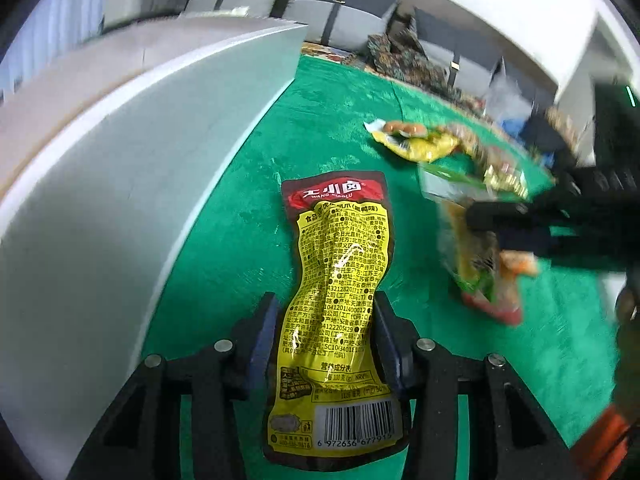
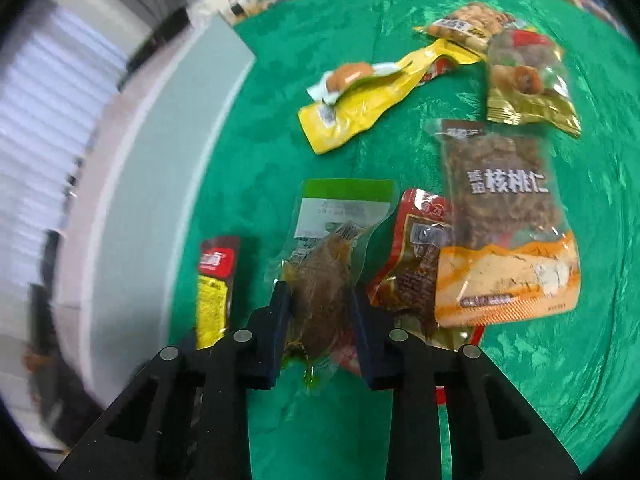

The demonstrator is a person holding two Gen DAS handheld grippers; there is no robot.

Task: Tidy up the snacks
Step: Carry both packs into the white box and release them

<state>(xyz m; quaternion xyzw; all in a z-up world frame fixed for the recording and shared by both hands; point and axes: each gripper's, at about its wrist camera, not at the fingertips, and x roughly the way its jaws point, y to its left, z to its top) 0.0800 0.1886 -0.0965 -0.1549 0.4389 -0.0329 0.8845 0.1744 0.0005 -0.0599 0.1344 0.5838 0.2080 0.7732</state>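
Observation:
My left gripper (image 1: 326,320) is shut on a yellow snack packet with a dark red top (image 1: 340,264), its pads pinching the packet's narrow waist above the green cloth. The same packet shows at the lower left of the right wrist view (image 2: 214,280). My right gripper (image 2: 320,308) is shut on a clear vacuum packet with a green top and a brown lump inside (image 2: 336,216). In the left wrist view the right gripper (image 1: 492,220) is blurred at the right with that packet hanging from it.
A tall pale grey box wall (image 1: 120,200) runs along the left. On the green cloth (image 2: 560,360) lie a walnut bag (image 2: 504,224), a red packet (image 2: 416,256), a long yellow packet (image 2: 360,104), a gold bag (image 2: 524,80) and a nut packet (image 2: 468,24).

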